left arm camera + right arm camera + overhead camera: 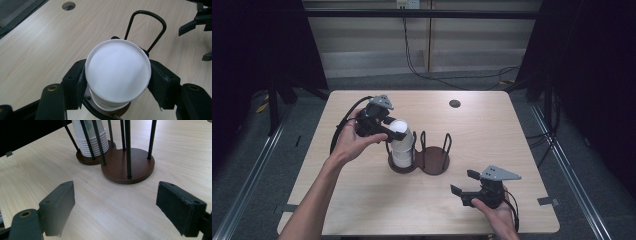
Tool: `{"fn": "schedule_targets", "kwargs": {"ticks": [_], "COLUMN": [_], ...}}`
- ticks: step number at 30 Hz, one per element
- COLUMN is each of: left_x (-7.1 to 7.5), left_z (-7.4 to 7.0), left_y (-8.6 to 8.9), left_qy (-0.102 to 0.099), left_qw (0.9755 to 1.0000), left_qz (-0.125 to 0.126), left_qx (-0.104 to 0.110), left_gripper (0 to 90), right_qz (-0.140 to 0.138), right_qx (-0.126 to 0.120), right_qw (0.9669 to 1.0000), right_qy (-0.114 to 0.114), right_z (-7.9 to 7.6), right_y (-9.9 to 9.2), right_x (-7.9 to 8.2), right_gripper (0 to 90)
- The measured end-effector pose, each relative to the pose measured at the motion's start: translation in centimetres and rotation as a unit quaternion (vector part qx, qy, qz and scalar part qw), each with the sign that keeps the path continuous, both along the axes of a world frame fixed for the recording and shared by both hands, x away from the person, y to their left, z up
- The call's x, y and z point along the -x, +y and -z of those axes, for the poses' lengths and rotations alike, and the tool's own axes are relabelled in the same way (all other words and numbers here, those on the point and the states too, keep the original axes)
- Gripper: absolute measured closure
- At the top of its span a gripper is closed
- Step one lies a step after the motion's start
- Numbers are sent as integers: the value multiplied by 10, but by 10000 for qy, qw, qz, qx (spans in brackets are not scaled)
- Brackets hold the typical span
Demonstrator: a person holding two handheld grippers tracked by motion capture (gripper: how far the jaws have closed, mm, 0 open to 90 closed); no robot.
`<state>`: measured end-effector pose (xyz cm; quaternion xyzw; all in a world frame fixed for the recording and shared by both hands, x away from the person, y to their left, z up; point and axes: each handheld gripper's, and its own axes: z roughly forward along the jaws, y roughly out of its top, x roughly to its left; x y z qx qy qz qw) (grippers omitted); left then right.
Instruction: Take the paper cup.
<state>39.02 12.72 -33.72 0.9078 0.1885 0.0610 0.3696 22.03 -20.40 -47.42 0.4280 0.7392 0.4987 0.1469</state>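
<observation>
High view: left claw (398, 134) pinches top cup (399, 128) of upside-down cup stack (402, 150), upright in holder (419, 159) left bay; right claw (462, 183) sits well apart near tabletop (362, 200) front edge.
Left gripper view: pads flank cup (117, 72) base, stack axis vertical, running straight below claw.
Right gripper view: right claw (120, 207) spread wide, nothing between jaws, stack (91, 138) beyond.

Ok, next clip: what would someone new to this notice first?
Probably the stack of white paper cups, upside down in the left bay of a dark two-bay cup holder mid-table. The left gripper clamps the top cup from both sides. The right gripper rests open at the table's near right, pointing at the holder's empty bay.
</observation>
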Motion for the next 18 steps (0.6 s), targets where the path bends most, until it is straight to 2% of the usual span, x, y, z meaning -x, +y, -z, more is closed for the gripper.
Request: {"fn": "schedule_targets", "kwargs": {"ticks": [8, 12, 13, 18], "left_x": [1, 3, 3, 5], "left_z": [-4, -7, -8, -13], "left_y": [1, 2, 3, 7], "left_qy": [-52, -84, -97, -157], "left_qw": [10000, 9999, 9999, 9995], "left_qz": [-38, -98, -80, -127], "left_qx": [-14, 78, 47, 231], "left_gripper": [371, 371, 371, 370], "right_qz": [-21, -7, -1, -16], "right_qx": [7, 2, 5, 20], "right_qw": [10000, 10000, 10000, 10000], "right_qy": [-7, -18, -21, 27], "right_z": [0, 0, 0, 0], "right_y": [1, 0, 0, 1], "right_x": [0, 0, 0, 0], "right_gripper": [147, 147, 147, 147]}}
